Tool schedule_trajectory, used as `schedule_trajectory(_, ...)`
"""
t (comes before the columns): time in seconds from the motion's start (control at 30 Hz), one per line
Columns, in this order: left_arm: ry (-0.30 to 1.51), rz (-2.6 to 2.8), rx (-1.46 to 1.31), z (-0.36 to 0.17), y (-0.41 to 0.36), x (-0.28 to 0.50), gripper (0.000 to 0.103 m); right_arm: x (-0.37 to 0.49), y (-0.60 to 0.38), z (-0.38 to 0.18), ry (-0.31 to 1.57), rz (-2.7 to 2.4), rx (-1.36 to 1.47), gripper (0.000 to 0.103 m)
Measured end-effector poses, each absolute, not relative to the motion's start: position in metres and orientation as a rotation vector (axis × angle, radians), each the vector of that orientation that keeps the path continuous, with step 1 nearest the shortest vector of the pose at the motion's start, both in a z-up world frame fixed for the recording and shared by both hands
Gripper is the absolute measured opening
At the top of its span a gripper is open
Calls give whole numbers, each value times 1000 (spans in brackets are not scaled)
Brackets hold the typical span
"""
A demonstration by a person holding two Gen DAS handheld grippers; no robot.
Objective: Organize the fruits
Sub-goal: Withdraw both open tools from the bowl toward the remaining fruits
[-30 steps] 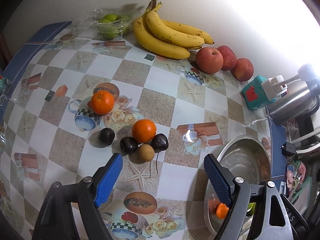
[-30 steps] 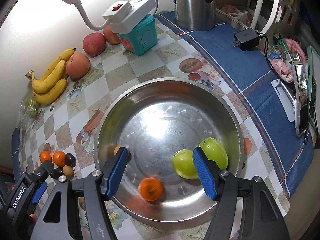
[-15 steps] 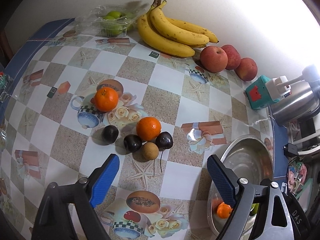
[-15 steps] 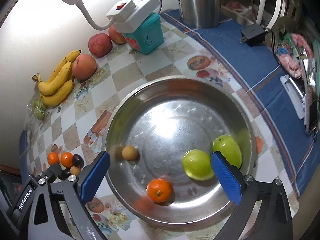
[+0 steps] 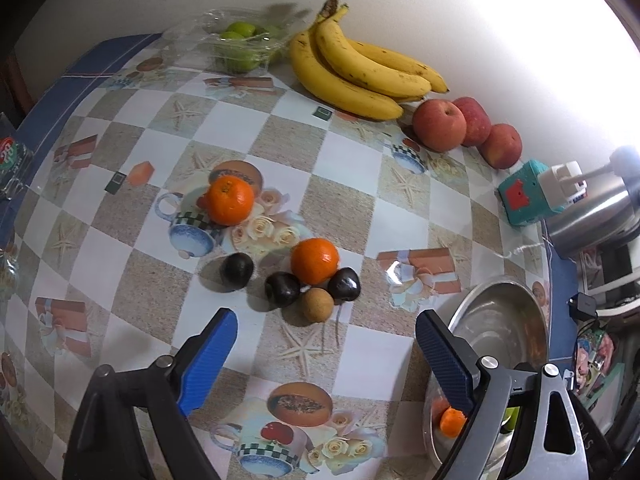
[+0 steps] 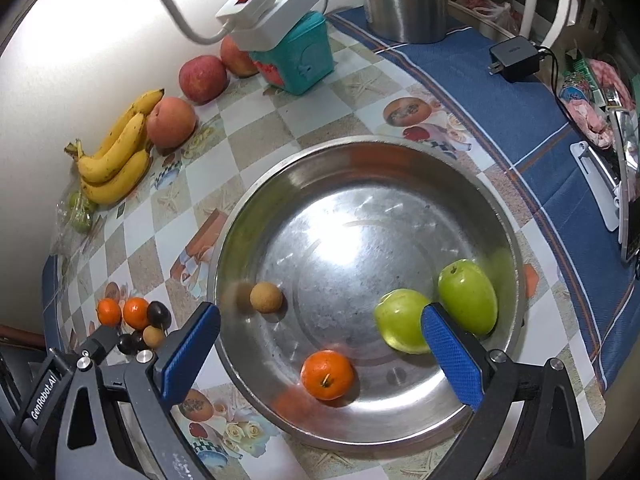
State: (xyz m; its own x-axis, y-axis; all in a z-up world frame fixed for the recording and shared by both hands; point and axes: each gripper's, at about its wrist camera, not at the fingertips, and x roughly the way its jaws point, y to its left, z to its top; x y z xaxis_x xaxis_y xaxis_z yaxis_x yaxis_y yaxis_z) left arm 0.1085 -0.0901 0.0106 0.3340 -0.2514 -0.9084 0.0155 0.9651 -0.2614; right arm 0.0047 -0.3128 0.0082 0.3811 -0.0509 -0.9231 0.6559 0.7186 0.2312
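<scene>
Left wrist view: the left gripper (image 5: 322,354) is hanging over the bench (image 5: 276,136) with its fingers (image 5: 208,360) released and nothing between them; the jaws have just been opening a little wider. Just ahead of the fingers a cluster of fruit is lying on the patterned cloth: an orange (image 5: 315,261), three dark plums (image 5: 282,289) and a small tan fruit (image 5: 317,304), the orange touching two of the plums. A second orange (image 5: 231,200) is sitting apart, further back. Along the wall a banana bunch (image 5: 356,72) is resting, with three red apples (image 5: 439,125) beside it and a clear tray of green fruit (image 5: 240,46) on its other side. The steel bowl (image 5: 500,320) is showing at lower right, partly behind the right-hand finger.

Right wrist view: the right gripper (image 6: 320,356) is hovering above the steel bowl (image 6: 248,216), fingers (image 6: 452,356) released and empty; its jaws have just been opening widely. Inside the bowl are lying two green apples (image 6: 468,296) touching each other, one orange (image 6: 327,375) and one small tan fruit (image 6: 265,297), the last three well apart. The left gripper (image 6: 120,344) is showing at lower left, beside the fruit cluster on the bench
</scene>
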Motion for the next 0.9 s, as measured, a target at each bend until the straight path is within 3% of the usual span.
schedule_trajectory(0.9, 1127, 116, -375, 21, 45, 121, 99, 60, -178, 7, 1160, -181, 507, 100)
